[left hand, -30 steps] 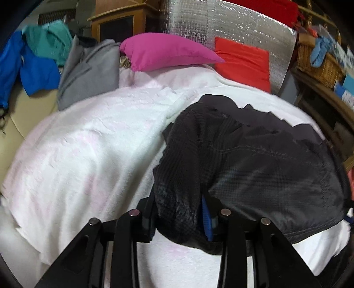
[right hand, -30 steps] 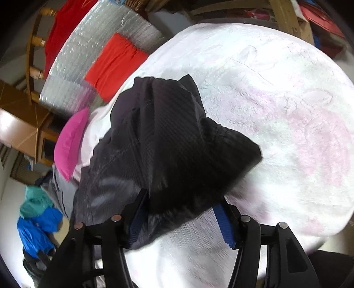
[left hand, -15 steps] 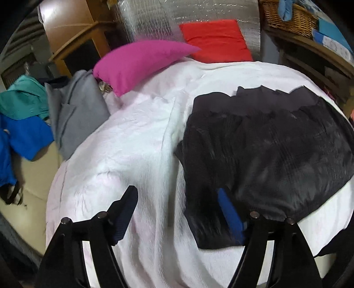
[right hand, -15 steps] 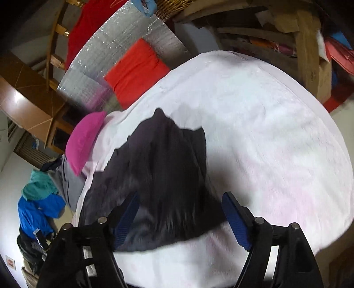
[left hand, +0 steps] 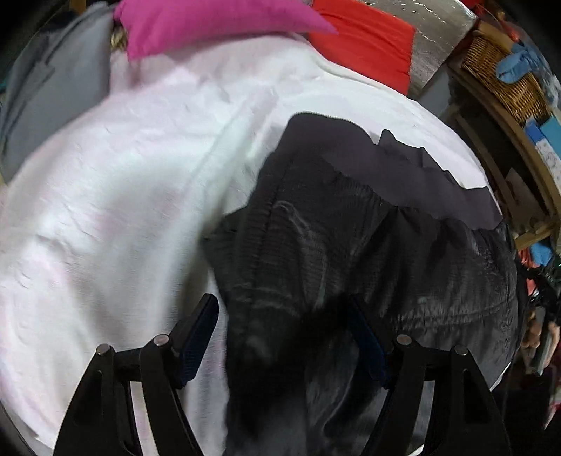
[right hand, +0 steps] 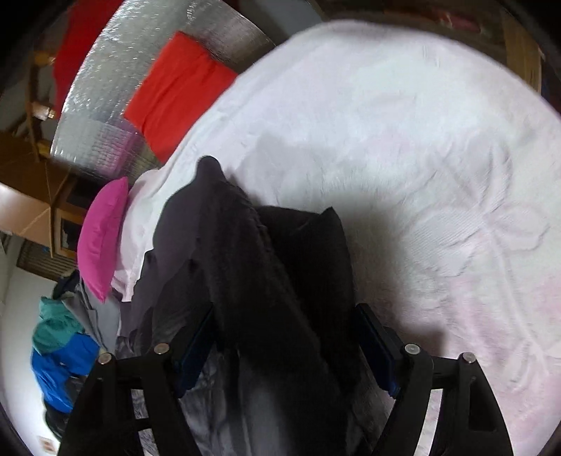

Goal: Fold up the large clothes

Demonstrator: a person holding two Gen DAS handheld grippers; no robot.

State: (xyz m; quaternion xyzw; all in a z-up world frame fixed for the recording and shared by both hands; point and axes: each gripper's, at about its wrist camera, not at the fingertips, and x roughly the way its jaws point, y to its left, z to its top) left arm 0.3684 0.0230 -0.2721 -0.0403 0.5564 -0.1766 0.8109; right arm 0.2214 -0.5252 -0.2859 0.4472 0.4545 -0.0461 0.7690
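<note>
Left wrist view has my left gripper [left hand: 282, 338] with its fingers spread wide, hanging right over the near-left edge of the black garment [left hand: 378, 245]. The left blue pad [left hand: 196, 342] sits over the white bedspread [left hand: 115, 196], the right pad is over dark fabric, and I honestly can't tell if either pad is touching cloth since the frame is smeared. Nothing is pinched between them though. The garment lies spread on the right half of the bed, with a matte dark band along its far edge. Pink pillow [left hand: 210, 21] and red cushion [left hand: 364, 42] are up at the head end, grey clothing [left hand: 45, 91] to the far left, wicker basket [left hand: 501, 80] on the shelf to the right.

Right wrist view: right gripper [right hand: 284, 342] is spread wide too, with a bunched ridge of the garment [right hand: 259, 273] running up between the fingers, not clamped. Bedspread [right hand: 420, 147] fills the right side. A blue and teal clothes pile [right hand: 59, 347] sits low left.
</note>
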